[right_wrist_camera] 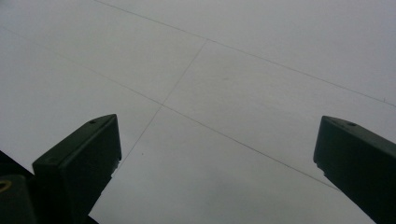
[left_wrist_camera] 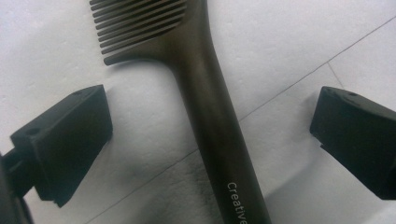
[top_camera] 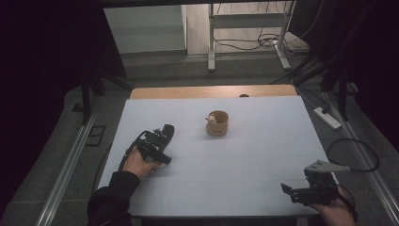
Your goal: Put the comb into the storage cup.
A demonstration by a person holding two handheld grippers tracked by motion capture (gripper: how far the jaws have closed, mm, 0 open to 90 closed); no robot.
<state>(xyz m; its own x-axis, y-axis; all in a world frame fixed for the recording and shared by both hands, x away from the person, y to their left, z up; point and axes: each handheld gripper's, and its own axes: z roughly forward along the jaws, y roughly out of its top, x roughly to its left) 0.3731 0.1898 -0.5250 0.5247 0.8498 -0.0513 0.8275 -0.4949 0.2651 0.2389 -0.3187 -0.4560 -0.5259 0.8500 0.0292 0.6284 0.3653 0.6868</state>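
Observation:
A dark brown comb (left_wrist_camera: 196, 60) lies flat on the white table (top_camera: 244, 155). Its teeth point away from me and its handle bears the word "Creative". My left gripper (left_wrist_camera: 211, 114) is open, one jaw on each side of the handle and neither touching it. From above, the left gripper (top_camera: 160, 140) sits at the table's left with the comb (top_camera: 168, 130) under its tip. My right gripper (top_camera: 288, 190) rests near the front right corner. That right gripper (right_wrist_camera: 217, 140) is open over bare table.
A small round wooden cup (top_camera: 217, 124) with a pale object inside stands at the table's middle back. A cable loop (top_camera: 354, 155) and a power strip (top_camera: 328, 117) lie on the floor to the right. Metal frame legs (top_camera: 211, 47) stand beyond the table.

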